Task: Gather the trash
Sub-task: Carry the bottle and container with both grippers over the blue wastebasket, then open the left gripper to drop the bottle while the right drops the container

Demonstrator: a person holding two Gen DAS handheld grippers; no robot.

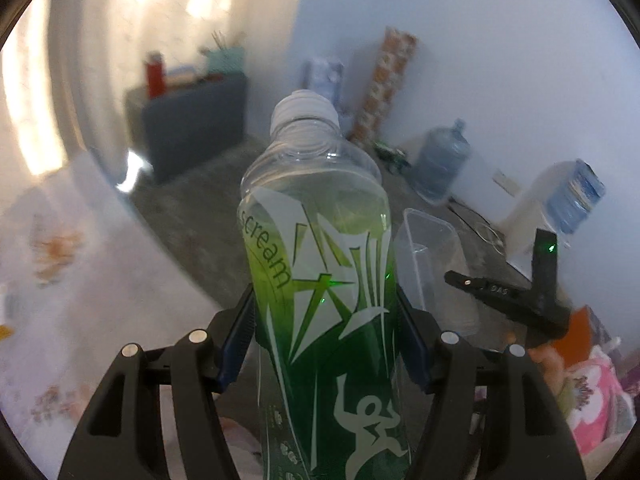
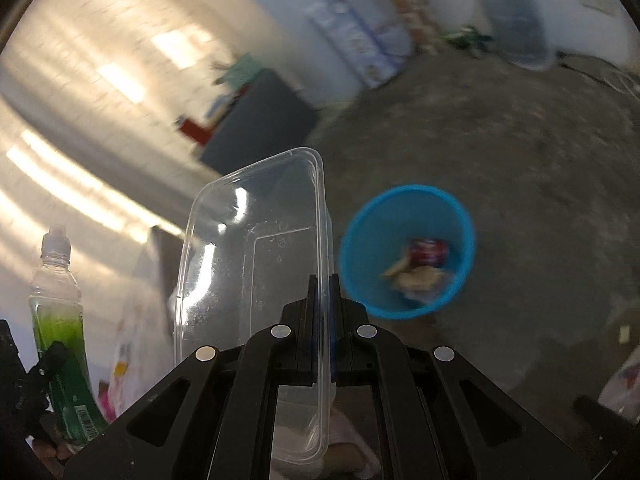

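- Nearest the left wrist camera, the left gripper [image 1: 325, 332] is clamped around a green-labelled plastic bottle [image 1: 320, 264]; its pads press the bottle's sides about mid-body, and the capped neck points away from the camera, out over the floor.
- The right gripper [image 2: 322, 312] has its jaws pinched tight on the wall of a clear plastic tub [image 2: 256, 248], holding it by one long rim so that the empty inside faces the camera.
- Each wrist view shows the other hand's load: the tub appears just beside the bottle in the left view, and the bottle stands at the left edge of the right view, so the two hands travel close together.
- A blue bin [image 2: 408, 252] stands on the grey floor [image 2: 500, 152], below and slightly right of the tub. It already holds some rubbish: a red can and what look like crumpled wrappers, though blur hides the detail.
- Judged from this, the task is well under way: some trash is binned, and two more pieces are lifted but not yet dropped.
- What remains for these two is to bring each over the bin's mouth and let go; the tub looks closer to it.
- Whether more trash waits elsewhere cannot be told; the room's edges are blurred.
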